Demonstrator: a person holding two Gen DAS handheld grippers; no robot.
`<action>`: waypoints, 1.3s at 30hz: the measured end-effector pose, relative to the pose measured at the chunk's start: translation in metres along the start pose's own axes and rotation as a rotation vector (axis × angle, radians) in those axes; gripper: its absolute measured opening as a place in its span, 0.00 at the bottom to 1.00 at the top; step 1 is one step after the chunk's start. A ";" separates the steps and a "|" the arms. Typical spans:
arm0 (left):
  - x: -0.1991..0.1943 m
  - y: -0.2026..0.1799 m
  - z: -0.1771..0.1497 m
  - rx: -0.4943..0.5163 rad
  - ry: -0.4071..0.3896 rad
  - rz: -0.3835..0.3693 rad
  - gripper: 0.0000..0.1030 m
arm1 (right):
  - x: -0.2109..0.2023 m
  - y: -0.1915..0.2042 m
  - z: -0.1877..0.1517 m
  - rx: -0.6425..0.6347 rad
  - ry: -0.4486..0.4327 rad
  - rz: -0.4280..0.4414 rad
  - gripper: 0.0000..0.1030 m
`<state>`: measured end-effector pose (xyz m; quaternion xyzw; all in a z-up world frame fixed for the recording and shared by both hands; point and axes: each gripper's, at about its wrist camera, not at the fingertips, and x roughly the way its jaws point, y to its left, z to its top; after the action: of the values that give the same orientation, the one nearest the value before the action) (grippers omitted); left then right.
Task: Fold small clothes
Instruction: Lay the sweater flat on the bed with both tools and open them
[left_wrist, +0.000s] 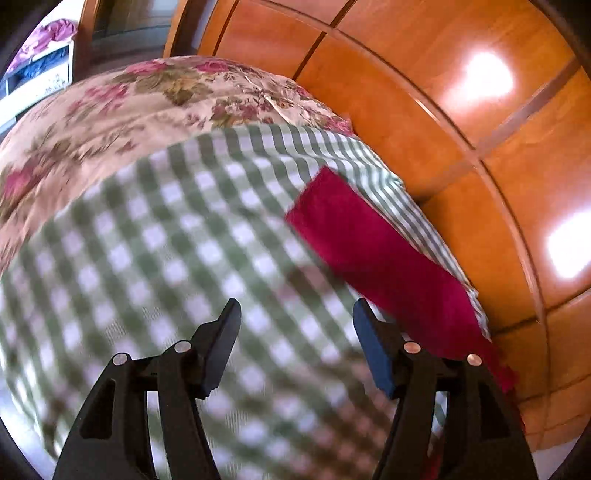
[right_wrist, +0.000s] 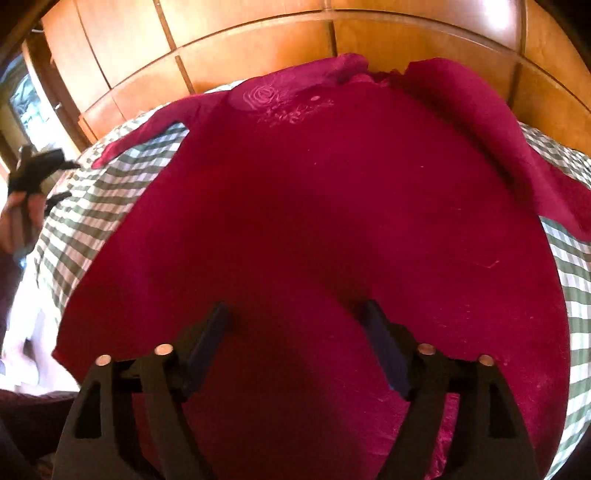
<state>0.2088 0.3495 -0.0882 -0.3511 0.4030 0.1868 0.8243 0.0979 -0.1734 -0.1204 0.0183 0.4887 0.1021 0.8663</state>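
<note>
Both grippers, left (left_wrist: 295, 317) and right (right_wrist: 297, 319), fingers apart, empty; red shirt (right_wrist: 314, 206) hem hidden at 6 o'clock.

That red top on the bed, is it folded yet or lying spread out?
Spread out: the red top lies flat on the checked cloth, both sleeves out to its sides.
</note>
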 end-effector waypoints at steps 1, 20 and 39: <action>0.008 -0.002 0.006 0.003 0.004 0.009 0.61 | 0.001 0.000 -0.001 0.001 -0.002 0.009 0.83; -0.014 0.020 0.060 0.020 -0.230 0.061 0.05 | 0.014 0.012 -0.003 -0.034 -0.007 -0.015 0.97; -0.059 -0.088 -0.112 0.396 -0.136 -0.072 0.68 | -0.019 -0.028 0.005 0.137 -0.043 0.075 0.87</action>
<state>0.1657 0.2065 -0.0519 -0.1832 0.3625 0.0976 0.9086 0.0970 -0.2042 -0.1052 0.0979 0.4746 0.1004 0.8690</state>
